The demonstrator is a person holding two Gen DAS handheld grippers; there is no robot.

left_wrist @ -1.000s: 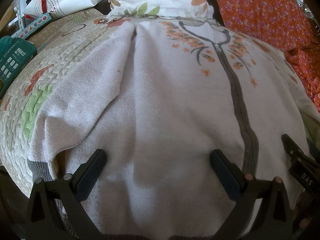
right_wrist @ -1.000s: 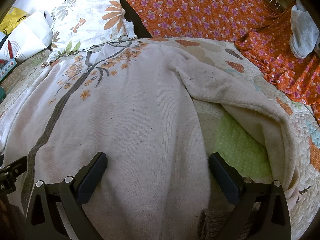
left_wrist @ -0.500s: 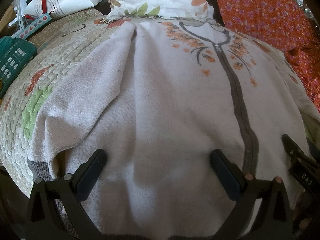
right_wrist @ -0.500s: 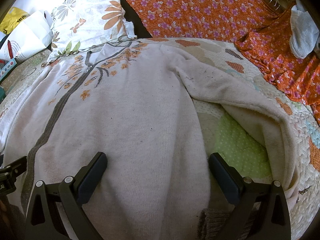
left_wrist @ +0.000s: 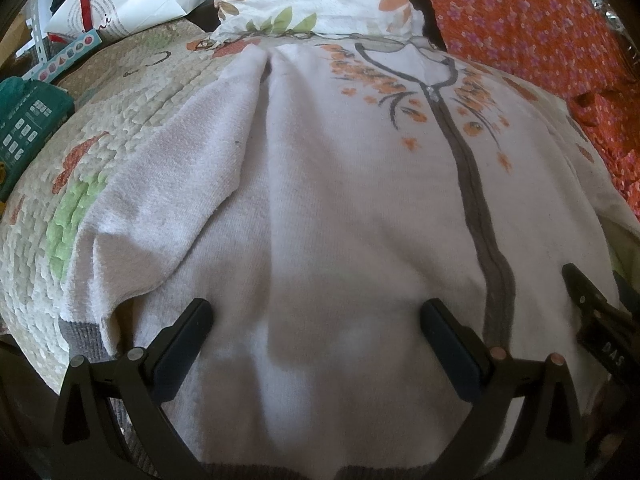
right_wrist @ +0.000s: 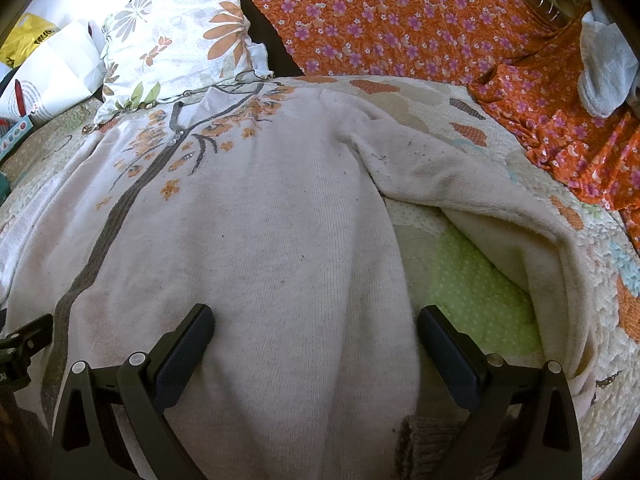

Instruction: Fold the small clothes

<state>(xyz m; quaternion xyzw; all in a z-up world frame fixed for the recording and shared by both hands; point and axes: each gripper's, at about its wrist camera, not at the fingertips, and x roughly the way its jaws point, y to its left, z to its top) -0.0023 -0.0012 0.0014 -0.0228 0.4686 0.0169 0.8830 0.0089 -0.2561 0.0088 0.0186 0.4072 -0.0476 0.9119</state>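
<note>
- While the pale zip sweater is lying flat on the quilted bed, collar at 12 o'clock, the left gripper is hovering wide apart over its hem.
- The right gripper is gaping likewise, sleeve trailing toward 3 o'clock.

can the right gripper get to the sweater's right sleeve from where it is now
Probably yes. The right gripper is open over the sweater, and the sleeve lies uncovered on the quilt beside it.
</note>
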